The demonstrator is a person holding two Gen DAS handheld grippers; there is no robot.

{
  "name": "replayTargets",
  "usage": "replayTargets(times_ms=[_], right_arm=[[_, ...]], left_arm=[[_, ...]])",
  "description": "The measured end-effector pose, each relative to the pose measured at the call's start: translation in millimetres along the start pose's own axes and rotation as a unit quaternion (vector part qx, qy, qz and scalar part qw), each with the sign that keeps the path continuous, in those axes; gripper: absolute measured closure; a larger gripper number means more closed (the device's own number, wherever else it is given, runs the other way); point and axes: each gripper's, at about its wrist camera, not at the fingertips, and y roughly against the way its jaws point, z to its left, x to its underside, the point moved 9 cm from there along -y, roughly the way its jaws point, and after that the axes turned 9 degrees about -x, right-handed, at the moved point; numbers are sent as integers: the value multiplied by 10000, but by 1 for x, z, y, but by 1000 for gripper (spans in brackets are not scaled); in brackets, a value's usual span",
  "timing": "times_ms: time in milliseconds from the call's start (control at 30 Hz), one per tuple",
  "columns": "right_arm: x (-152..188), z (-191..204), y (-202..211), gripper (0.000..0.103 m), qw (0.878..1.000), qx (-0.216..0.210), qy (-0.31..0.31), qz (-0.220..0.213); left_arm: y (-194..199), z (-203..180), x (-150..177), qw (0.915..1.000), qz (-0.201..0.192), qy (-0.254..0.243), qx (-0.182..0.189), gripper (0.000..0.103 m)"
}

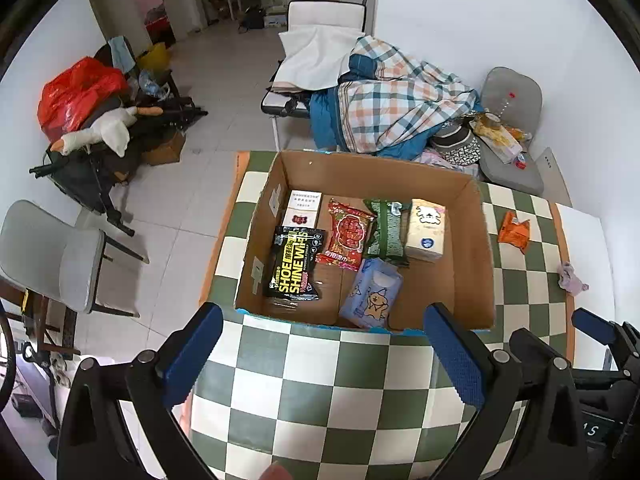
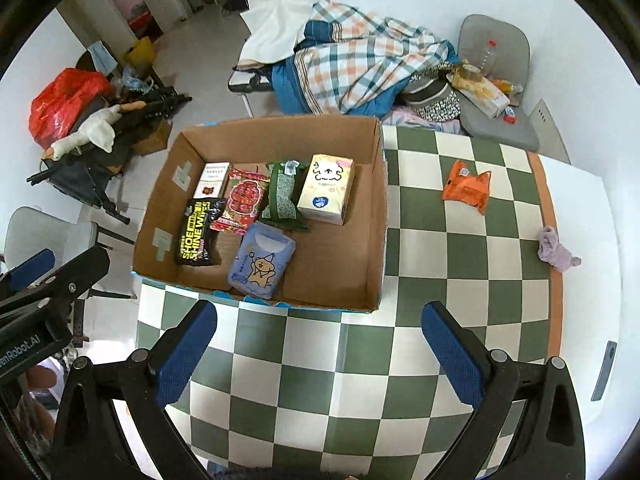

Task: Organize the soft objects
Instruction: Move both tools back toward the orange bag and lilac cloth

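A cardboard box [image 1: 472,248] [image 2: 374,216] stands on the green-and-white checked table [image 1: 320,392] [image 2: 440,260]. In it lie several soft packs: a black shoe-wipes pack [image 1: 296,264] [image 2: 198,232], a red pack [image 1: 347,236] [image 2: 242,202], a green pack [image 1: 386,226] [image 2: 285,196], a cream tissue pack [image 1: 426,229] [image 2: 327,189], a blue tissue pack [image 1: 372,294] [image 2: 260,260] and a white box [image 1: 302,209] [image 2: 212,180]. An orange packet [image 1: 514,231] [image 2: 467,186] and a lilac cloth [image 1: 570,276] [image 2: 556,250] lie on the table right of the box. My left gripper [image 1: 324,356] and right gripper [image 2: 320,354] are both open and empty, hovering near the box's front edge.
A bed with a plaid quilt [image 1: 400,100] [image 2: 360,68] and a grey chair [image 1: 508,120] [image 2: 496,80] holding snacks stand behind the table. A grey chair [image 1: 52,256] and a pile with a red bag [image 1: 76,96] are on the floor at left.
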Motion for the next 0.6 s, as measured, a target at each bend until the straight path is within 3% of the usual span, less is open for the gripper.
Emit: replayTargets(times_ms=[200, 333, 467, 600], right_arm=[[5, -2, 21, 0, 9998, -188, -19, -108], [7, -17, 24, 0, 9990, -378, -218, -100], [9, -56, 24, 0, 9971, -459, -612, -58], [6, -121, 30, 0, 9925, -377, -1160, -91]], left_arm=[[20, -14, -2, 9998, -162, -78, 59, 0], [23, -43, -9, 9989, -113, -298, 354, 0], [21, -91, -23, 9956, -103, -799, 488, 0], [10, -161, -41, 9881, -29, -1413, 610, 0]])
